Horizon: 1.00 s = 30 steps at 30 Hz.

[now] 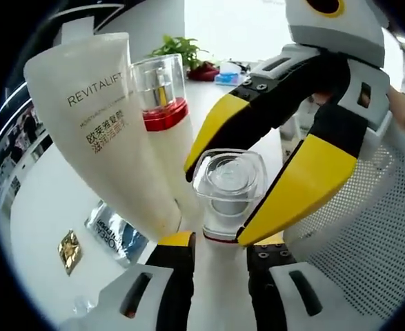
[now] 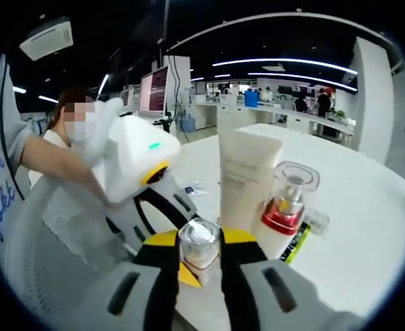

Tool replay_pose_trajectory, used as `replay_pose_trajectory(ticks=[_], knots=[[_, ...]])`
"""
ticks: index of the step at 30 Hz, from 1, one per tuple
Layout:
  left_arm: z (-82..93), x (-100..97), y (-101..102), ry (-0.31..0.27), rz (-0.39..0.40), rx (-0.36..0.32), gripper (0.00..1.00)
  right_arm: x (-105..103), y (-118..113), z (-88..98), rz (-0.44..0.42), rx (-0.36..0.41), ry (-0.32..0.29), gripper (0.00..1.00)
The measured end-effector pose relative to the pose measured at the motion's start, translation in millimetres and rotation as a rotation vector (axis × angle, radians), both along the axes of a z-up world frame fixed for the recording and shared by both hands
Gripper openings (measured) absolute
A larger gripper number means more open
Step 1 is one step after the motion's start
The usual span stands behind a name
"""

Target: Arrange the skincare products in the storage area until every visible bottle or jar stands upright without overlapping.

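Gripping one clear-capped bottle (image 1: 226, 189) from both sides — left gripper (image 1: 219, 248) low, right gripper (image 2: 201, 258) on its cap.

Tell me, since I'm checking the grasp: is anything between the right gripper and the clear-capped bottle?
Nothing visible. The right gripper already has its yellow jaws on either side of the clear-capped bottle. The left gripper grips the same bottle lower down. The white tube and red-collared bottle stand beside it.

Both views sit very close, facing each other across the clear-capped bottle (image 1: 228, 193), sharing it, the Revitalift tube (image 1: 105, 131) and the red-collared bottle (image 2: 290, 200).
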State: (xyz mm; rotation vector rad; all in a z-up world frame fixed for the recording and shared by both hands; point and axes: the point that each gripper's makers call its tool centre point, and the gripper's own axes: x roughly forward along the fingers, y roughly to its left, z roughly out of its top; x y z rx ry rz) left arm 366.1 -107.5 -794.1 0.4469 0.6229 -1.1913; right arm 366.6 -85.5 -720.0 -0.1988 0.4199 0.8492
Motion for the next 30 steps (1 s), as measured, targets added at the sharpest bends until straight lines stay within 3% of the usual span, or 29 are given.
replay_pose_trajectory(ticks=[8,13,24,30], knots=[[0.0,2.4,4.7,0.000,0.019,0.015,0.26,-2.5,-4.0,-4.0,-0.006,-0.026,0.009,0.30],[0.9,1.9,9.3,0.000,0.031,0.023,0.26,-7.0,-9.9,-9.1,0.004,-0.035,0.042,0.28],[3.1,1.2,20.5,-0.001,0.054,0.076,0.24,-10.3,-18.8,-33.1,0.036,-0.151,0.119,0.21],[6.5,0.2,24.9,0.000,0.054,0.096,0.18,-10.0,-17.9,-41.2,0.056,-0.179,0.158,0.17]])
